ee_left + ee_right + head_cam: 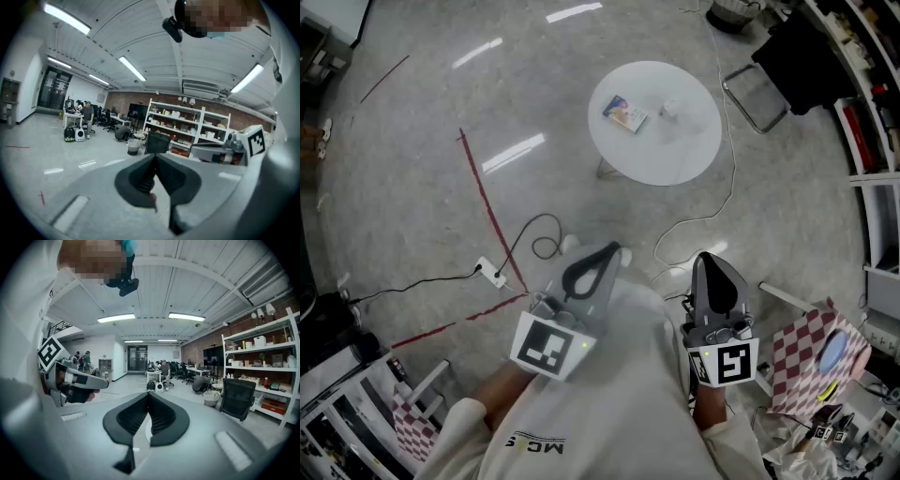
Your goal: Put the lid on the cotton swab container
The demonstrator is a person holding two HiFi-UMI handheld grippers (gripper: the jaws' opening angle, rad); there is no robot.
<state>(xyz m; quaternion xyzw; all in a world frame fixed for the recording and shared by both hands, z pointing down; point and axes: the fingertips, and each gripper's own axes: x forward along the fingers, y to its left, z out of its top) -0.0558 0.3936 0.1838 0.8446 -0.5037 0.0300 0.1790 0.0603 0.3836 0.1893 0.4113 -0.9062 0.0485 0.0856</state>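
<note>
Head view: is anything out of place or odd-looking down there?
Nothing is spilled or broken. The one oddity: the left tool and right tool are both shut on nothing, held at the person's chest, well away from the round white table where a small packet and a small white object sit.

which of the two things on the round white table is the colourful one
The flat packet on the table's left side, printed in blue and orange. The small container to its right is plain and pale.

Small pale container (pixel 669 110) — blurry, on white table (pixel 675 161)
</note>
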